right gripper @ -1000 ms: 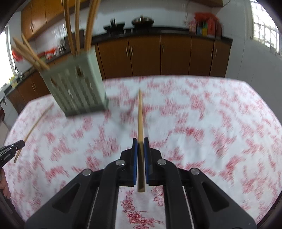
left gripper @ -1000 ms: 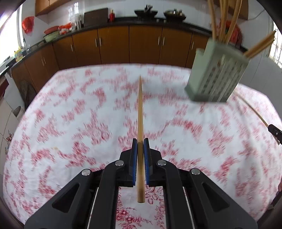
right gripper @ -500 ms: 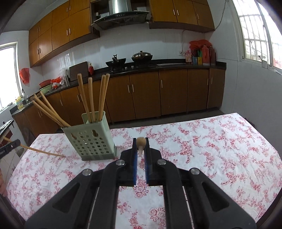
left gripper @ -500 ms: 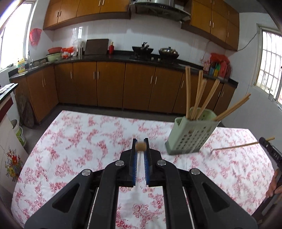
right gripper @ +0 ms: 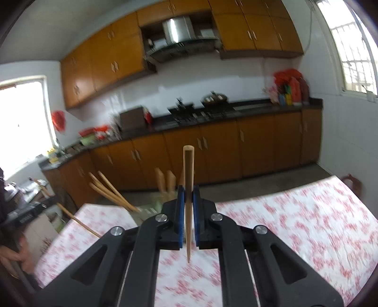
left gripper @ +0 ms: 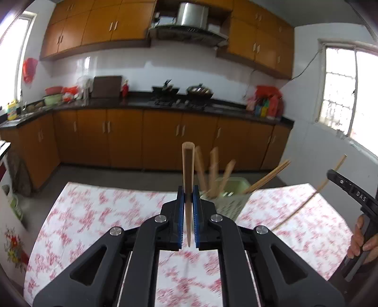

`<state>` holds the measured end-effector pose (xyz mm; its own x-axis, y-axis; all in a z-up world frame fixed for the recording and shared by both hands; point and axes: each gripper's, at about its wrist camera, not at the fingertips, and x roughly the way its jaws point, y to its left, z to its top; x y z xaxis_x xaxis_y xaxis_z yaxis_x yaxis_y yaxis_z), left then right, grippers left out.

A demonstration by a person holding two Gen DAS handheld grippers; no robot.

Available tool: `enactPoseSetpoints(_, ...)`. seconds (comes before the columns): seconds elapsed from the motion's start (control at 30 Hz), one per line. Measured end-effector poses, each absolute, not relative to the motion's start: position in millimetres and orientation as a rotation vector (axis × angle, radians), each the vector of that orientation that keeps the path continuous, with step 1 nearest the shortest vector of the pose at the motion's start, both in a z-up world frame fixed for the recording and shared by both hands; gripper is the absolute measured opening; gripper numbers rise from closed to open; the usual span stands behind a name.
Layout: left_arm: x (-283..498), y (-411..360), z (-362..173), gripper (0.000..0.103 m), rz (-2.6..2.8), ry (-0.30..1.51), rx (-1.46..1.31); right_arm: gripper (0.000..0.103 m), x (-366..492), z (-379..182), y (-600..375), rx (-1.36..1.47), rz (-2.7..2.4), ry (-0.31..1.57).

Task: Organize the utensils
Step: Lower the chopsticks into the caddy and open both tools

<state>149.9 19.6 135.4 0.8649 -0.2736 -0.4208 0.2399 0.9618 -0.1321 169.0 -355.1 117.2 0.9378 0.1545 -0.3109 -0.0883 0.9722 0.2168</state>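
Both grippers lifted off worktop [left gripper: 99,212]. Left gripper [left gripper: 188,212] clamped chopstick [left gripper: 188,170], right gripper [right gripper: 188,212] clamped another chopstick [right gripper: 188,170]; holder [left gripper: 232,198] lay just beyond, right of left gripper.

Wooden cabinets [left gripper: 122,139] run under the dark counter [left gripper: 132,104]; pans [left gripper: 199,91] on it, range hood [left gripper: 189,21] above.

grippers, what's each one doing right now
left gripper: closed on a chopstick
right gripper: closed on another chopstick
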Motion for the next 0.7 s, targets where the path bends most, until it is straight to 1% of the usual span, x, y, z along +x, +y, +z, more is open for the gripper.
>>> enactPoseSetpoints(0.2,153,-3,178,0.007,-0.304,0.339,-0.103,0.008,172,167,-343,0.218,0.177,0.196)
enactPoseSetpoints(0.37,168,-19,200,0.007,-0.299,0.245,-0.147,0.008,191,186,-330,0.219,0.156,0.119)
enactPoseSetpoints(0.47,183,-31,199,0.007,-0.271,0.228,-0.142,0.008,206,185,-320,0.200,0.144,0.110)
enactPoseSetpoints(0.7,212,-33,173,0.007,-0.241,0.288,-0.179,0.008,249,154,-308,0.182,0.143,0.184)
